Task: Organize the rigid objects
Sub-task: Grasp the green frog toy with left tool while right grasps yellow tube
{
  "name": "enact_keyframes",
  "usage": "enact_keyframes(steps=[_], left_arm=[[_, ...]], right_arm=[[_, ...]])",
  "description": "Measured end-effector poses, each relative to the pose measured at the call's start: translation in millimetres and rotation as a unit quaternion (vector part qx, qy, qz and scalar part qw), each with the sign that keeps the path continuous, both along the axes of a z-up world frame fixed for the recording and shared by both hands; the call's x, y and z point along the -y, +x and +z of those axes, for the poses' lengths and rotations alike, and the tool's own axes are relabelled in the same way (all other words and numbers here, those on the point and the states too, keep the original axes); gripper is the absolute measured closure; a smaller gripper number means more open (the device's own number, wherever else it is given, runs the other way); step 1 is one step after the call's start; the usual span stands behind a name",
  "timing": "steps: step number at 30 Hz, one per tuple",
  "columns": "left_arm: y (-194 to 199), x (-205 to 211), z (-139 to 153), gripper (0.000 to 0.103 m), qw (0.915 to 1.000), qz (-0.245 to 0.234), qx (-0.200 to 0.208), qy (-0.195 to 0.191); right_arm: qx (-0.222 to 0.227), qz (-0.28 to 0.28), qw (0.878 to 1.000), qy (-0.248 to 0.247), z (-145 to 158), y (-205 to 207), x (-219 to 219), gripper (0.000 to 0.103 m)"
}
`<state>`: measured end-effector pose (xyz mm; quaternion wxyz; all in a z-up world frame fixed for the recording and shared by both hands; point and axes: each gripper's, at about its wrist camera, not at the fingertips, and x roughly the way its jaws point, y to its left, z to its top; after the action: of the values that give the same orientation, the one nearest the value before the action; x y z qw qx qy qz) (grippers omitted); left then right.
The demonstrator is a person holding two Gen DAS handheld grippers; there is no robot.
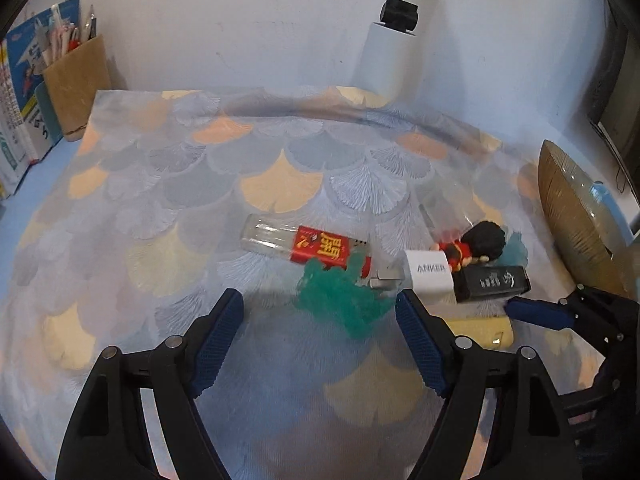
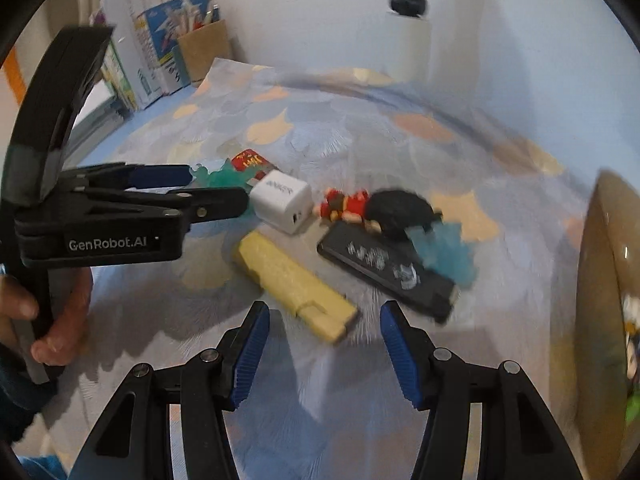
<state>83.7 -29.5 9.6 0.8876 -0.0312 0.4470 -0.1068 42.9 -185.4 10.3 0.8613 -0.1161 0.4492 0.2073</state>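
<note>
the right gripper (image 2: 324, 346) is at the bottom of the frame, its jaws apart with nothing between them. just above it lies a yellow block (image 2: 294, 284). right of the block is a black flat box (image 2: 384, 266), and a white charger (image 2: 282, 200) lies higher, in the middle. the left gripper (image 2: 218, 188) comes in from the left, held by a hand (image 2: 48, 320).

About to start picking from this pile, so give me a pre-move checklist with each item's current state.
1. Left tool empty, open: ok.
2. Right tool empty, open: ok.
3. Pale yellow rectangular lighter lies just ahead of the right tool: ok.
4. White Anker charger cube free of neighbours: not ok, black flat lighter touches it.
5. Green spiky translucent toy clear of the red-labelled clear lighter: not ok, it overlaps.
6. Picture sharpness: not ok, right view blurred.
</note>
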Motion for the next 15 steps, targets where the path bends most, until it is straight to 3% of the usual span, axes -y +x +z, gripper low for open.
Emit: enact_keyframes(steps=[5, 7, 8, 9, 12, 15], left_arm=[[5, 2, 0, 0.026, 1.0, 0.004, 0.001, -0.004], [5, 3, 0, 0.034, 1.0, 0.0, 0.005, -0.007], [4, 4, 1, 0.046, 0.9999, -0.006, 0.01, -0.012], [3, 4, 2, 0.055, 0.9997, -0.012, 0.013, -0.016], [-5, 8, 4, 0.055, 0.9996, -0.018, 0.021, -0.009], [-15, 2, 5, 0.055, 0.9996, -0.014, 0.014, -0.02]], right_arm=[[0.015, 0.022, 1.0, 0.002, -3, 6, -14, 0.047], [0.022, 0.03, 0.999, 0.001, -5, 4, -20, 0.047], [0.025, 0.036, 0.999, 0.0, -5, 2, -23, 0.048], [0.027, 0.039, 0.999, -0.001, -6, 0, -25, 0.056], [0.025, 0.054, 0.998, 0.0, -4, -8, -31, 0.074], [0.026, 0.058, 0.998, -0.006, -4, -22, -34, 0.08]])
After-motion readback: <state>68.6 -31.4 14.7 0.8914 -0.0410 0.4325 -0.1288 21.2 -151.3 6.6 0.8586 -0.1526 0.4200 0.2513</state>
